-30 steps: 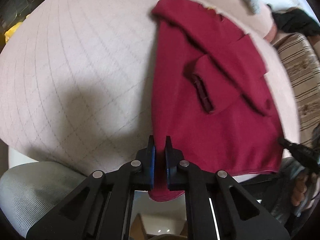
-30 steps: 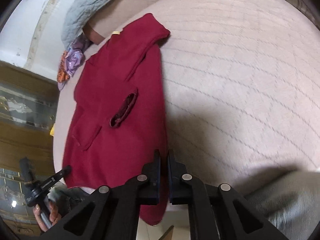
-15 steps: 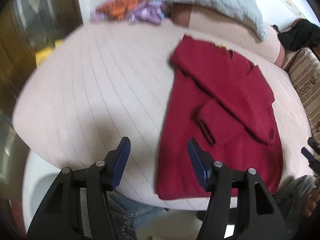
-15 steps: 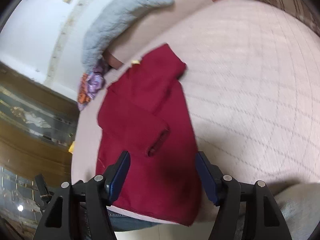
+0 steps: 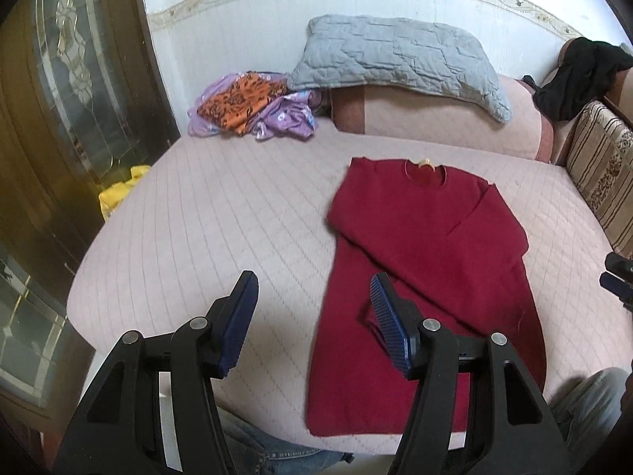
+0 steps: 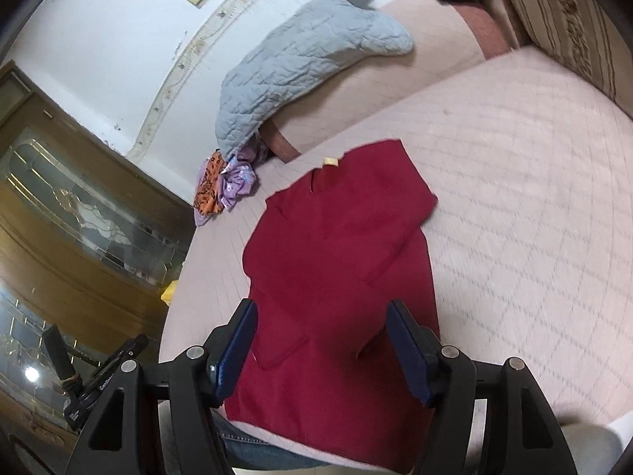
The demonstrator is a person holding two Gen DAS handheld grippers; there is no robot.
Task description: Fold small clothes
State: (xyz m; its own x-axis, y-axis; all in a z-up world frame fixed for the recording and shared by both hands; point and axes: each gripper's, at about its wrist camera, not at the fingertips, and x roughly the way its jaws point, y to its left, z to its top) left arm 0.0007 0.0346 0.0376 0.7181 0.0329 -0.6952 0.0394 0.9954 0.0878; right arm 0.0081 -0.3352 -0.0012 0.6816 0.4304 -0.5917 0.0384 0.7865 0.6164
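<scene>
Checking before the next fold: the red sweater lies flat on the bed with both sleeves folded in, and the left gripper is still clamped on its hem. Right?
Not quite. The left gripper is open and holds nothing, as the left wrist view shows. The red sweater does lie flat on the bed, sleeves folded in.

Left gripper point(image 5: 312, 297) and right gripper point(image 6: 321, 326), both angled downward, fingers spread apart, nothing between them

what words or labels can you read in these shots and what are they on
Left gripper, seen in the right wrist view: white print on its black body, too small and blurred to read.
Sweater neck tag: pale tag, no legible print.
No other text shows.
</scene>
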